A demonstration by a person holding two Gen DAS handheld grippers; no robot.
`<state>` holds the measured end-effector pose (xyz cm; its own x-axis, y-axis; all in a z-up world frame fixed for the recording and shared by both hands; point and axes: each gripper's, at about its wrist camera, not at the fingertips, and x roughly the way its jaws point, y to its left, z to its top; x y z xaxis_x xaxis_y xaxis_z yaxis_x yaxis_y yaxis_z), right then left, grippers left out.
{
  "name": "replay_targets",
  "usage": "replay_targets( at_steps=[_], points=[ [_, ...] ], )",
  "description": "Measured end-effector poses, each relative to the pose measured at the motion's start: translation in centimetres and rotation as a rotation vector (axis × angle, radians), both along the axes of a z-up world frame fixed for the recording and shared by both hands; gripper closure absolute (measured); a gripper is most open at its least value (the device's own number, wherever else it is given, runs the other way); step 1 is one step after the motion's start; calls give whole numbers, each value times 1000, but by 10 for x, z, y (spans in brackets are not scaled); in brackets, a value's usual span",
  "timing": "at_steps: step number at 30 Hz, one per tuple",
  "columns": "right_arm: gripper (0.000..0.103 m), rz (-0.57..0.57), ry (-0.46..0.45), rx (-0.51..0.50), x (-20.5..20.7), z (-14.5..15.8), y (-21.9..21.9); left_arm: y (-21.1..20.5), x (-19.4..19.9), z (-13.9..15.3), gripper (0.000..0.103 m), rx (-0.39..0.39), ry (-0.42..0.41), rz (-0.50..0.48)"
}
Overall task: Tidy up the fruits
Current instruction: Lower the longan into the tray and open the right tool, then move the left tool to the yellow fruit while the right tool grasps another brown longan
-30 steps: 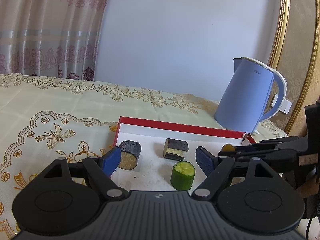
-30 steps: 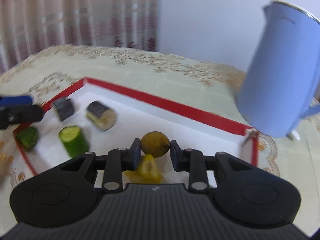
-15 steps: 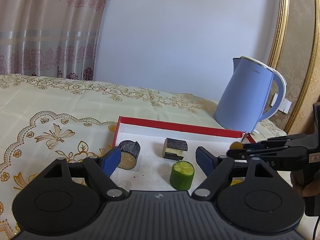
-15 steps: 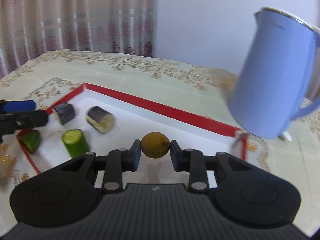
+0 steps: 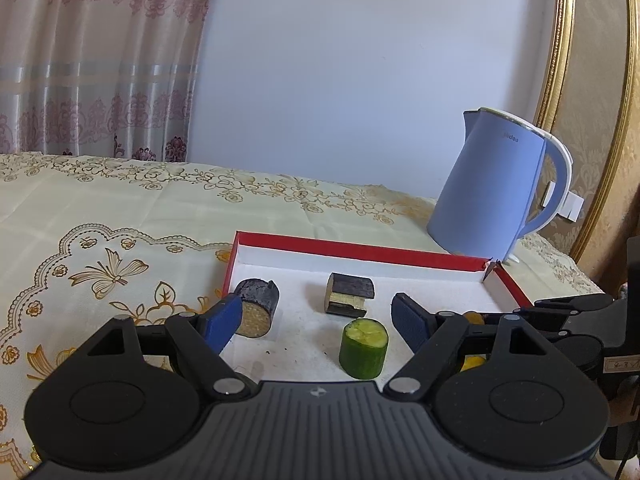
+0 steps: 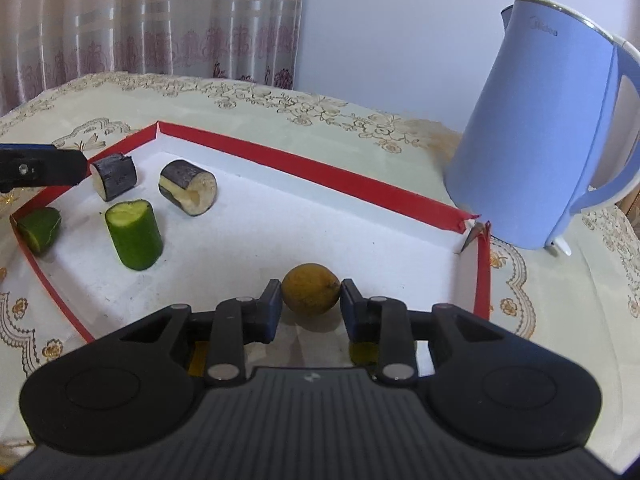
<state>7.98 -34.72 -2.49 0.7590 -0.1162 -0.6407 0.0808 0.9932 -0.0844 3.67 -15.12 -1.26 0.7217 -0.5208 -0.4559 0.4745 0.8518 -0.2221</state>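
Your right claw [image 6: 311, 295] is pinched on the small yellow-brown fruit [image 6: 311, 294], low inside the red-rimmed tray [image 6: 304, 157] near the corner closest to the blue kettle [image 6: 536, 128], so you look to be in the placing step. Your left claw [image 5: 317, 317] stands wide and holds nothing, poised over the tray's far side from the kettle, where the cucumber pieces [image 6: 134, 234] and dark eggplant chunks [image 6: 188, 193] lie. The next move probably calls for settling the fruit on the tray floor, letting go gently so it does not roll, then lifting clear
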Motion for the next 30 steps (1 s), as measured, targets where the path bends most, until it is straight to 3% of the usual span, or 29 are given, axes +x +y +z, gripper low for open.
replay_targets(
  at_steps=[3, 4, 6, 7, 8, 12, 16, 25, 28, 30],
  points=[
    [72, -11, -14, 5, -3, -1, 1, -1, 0, 0, 21, 4, -1, 0],
    [67, -21, -20, 2, -4, -1, 2, -1, 0, -1, 21, 6, -2, 0],
    [48, -43, -39, -12, -7, 0, 2, -2, -1, 0, 21, 9, -4, 0],
    [26, -58, -50, -23, -9, 1, 3, -2, -1, 0, 21, 10, -6, -1],
    [16, -69, -59, -31, -12, 2, 3, -2, -1, 0, 21, 11, -7, 0],
    [14, -102, -114, -19, -32, 9, 4, -3, -2, -1, 21, 18, -11, 1],
    [0, -133, -203, -4, -65, 23, 5, -5, -4, -1, 21, 27, -19, 0],
    [0, -188, -354, 88, -164, 42, 12, -14, -13, 0, 21, 49, -63, -37],
    [0, -163, -366, 120, -187, 40, 20, -15, -24, 7, 8, 57, -87, -32],
    [0, -123, -327, 130, -192, 39, 26, -14, -35, 12, 6, 55, -99, -43]
  ],
)
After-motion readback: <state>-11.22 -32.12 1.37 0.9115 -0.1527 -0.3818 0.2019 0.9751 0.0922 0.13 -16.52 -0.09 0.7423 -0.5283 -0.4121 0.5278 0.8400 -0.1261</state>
